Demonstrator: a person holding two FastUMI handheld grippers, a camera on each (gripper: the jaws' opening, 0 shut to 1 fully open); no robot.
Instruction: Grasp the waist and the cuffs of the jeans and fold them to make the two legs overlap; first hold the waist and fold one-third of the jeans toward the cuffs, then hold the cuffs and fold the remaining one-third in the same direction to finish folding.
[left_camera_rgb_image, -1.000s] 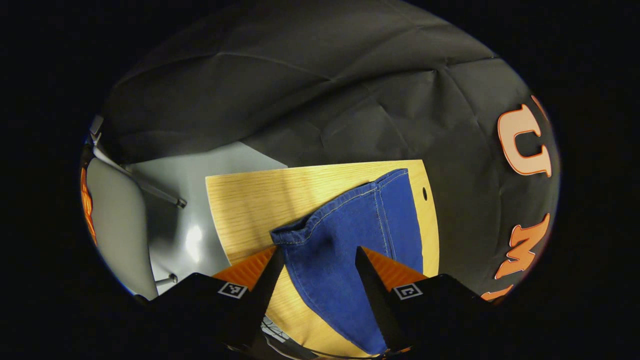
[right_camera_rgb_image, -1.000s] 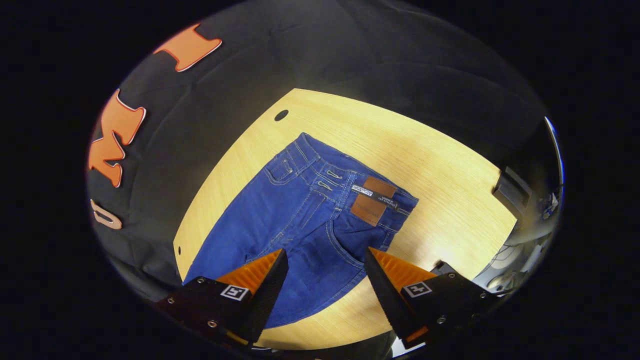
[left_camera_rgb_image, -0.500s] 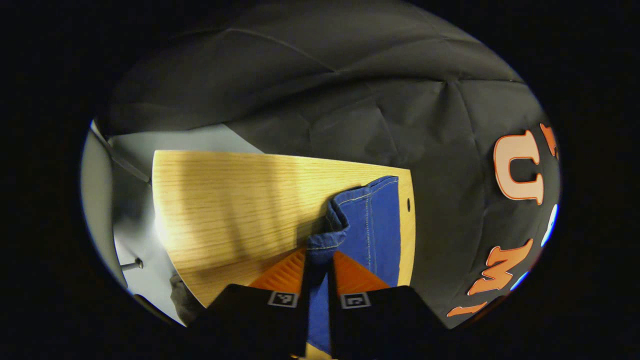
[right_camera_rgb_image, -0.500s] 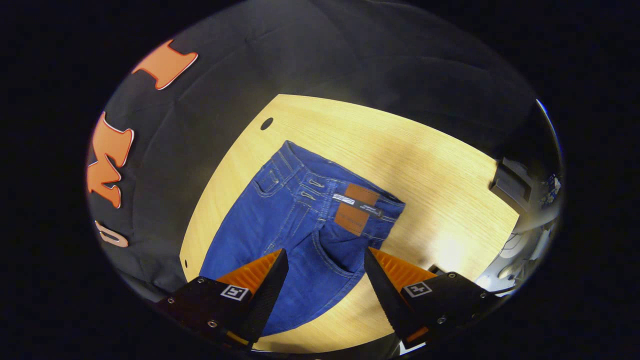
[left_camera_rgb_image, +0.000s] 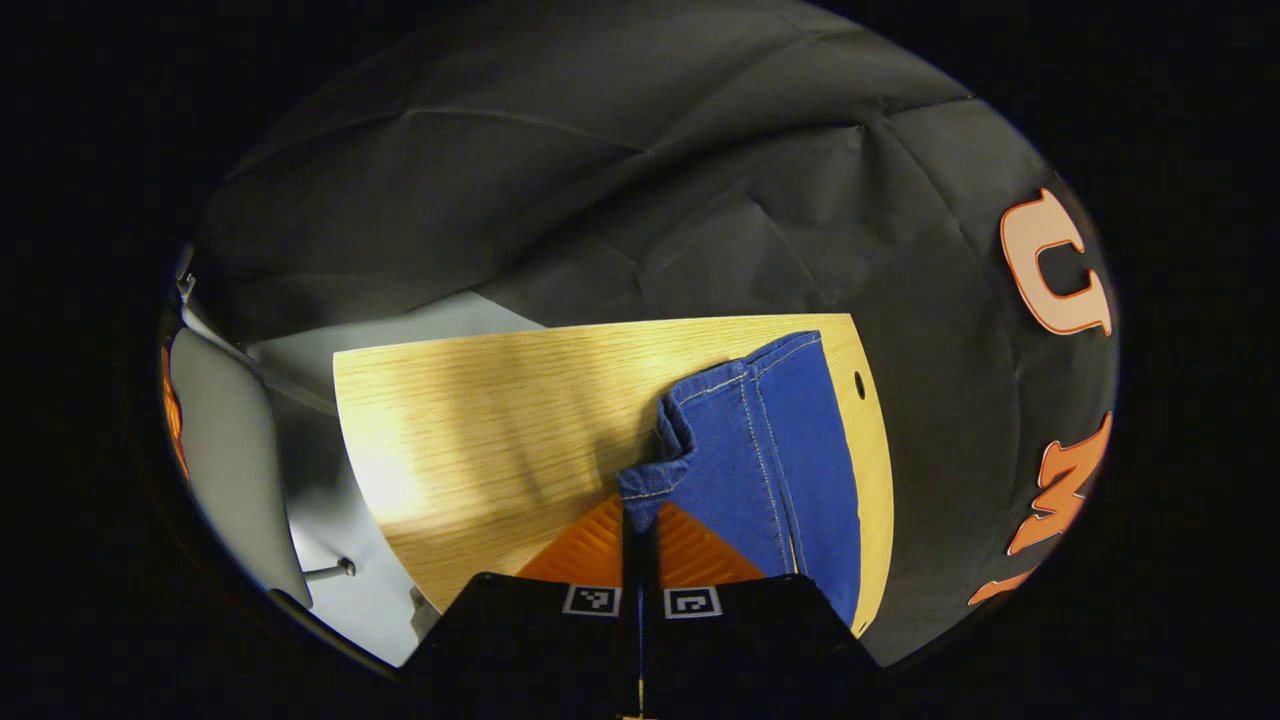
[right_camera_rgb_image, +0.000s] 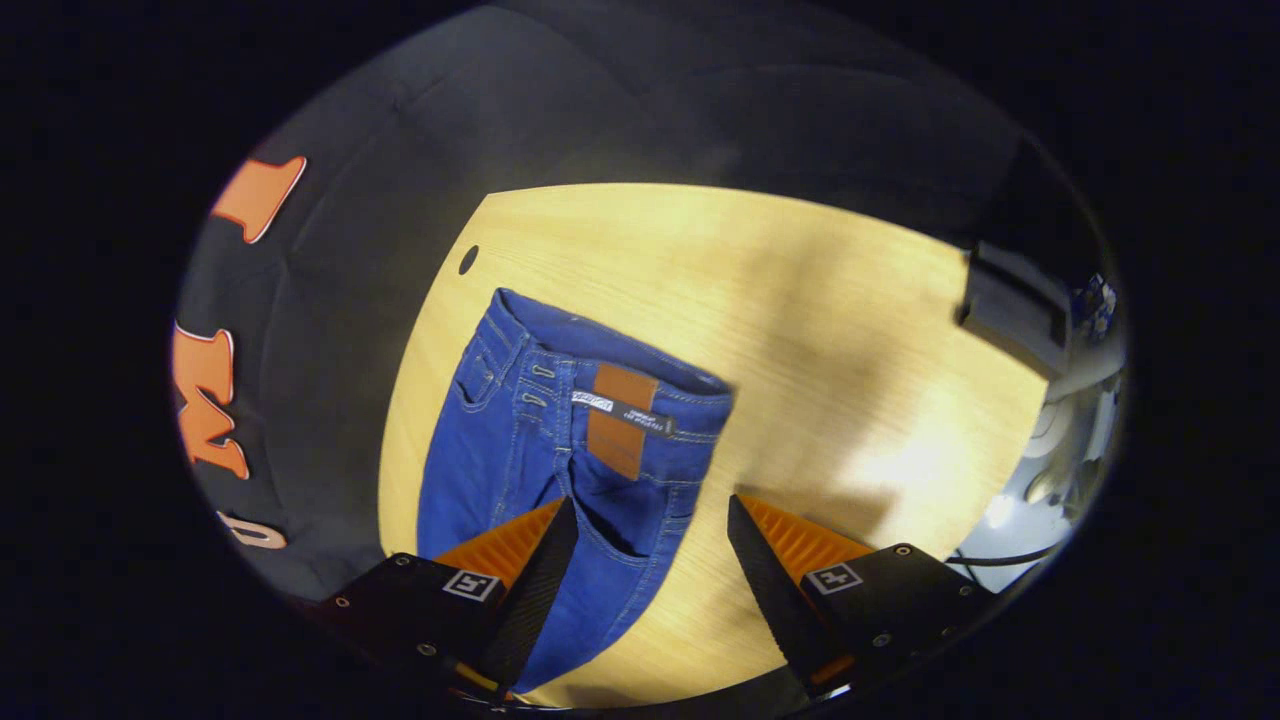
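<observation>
One pale wooden table (right_camera_rgb_image: 830, 330) with fine straight grain fills the booth, backed by creased black cloth (left_camera_rgb_image: 600, 180). We see blue denim jeans (right_camera_rgb_image: 540, 440) lying near its holed edge, waist up-frame. Our left gripper (left_camera_rgb_image: 640, 520) pinches a cuff (left_camera_rgb_image: 655, 480), apparently lifted; our right gripper (right_camera_rgb_image: 650, 545) hovers, jaws apart.

At the bottom of each view, the left gripper (left_camera_rgb_image: 640, 520) and right gripper (right_camera_rgb_image: 650, 520) have black angular housings with ridged wedge fingers, each bearing a small square black-and-white marker; round screws dot the right gripper's housings.
</observation>
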